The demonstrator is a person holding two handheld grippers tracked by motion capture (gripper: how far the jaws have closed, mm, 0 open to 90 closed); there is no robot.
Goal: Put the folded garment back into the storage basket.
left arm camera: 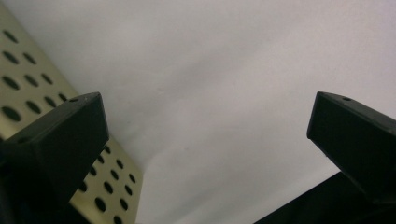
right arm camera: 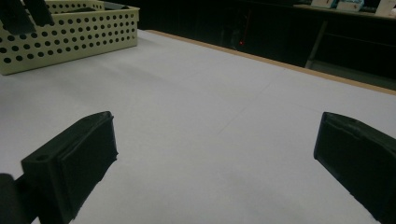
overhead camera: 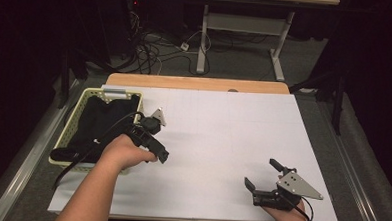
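Note:
A pale yellow perforated basket (overhead camera: 79, 110) stands at the table's left with black cloth (overhead camera: 101, 119) lying in it. My left gripper (overhead camera: 150, 138) is held just off the basket's right wall, above the white tabletop. In the left gripper view that gripper (left arm camera: 205, 135) is open, with bare white surface between the jaws and the basket wall (left arm camera: 28, 79) beside the left jaw. My right gripper (overhead camera: 261, 173) rests near the front right edge, open. In the right gripper view its jaws (right arm camera: 215, 154) stand wide apart over the table, and the basket (right arm camera: 70, 37) shows far off.
The white tabletop (overhead camera: 223, 136) spreads between the two grippers, with a wooden strip (overhead camera: 195, 83) along its far edge. Beyond it are tangled cables (overhead camera: 151, 53) on the floor and the legs of another table (overhead camera: 203, 36).

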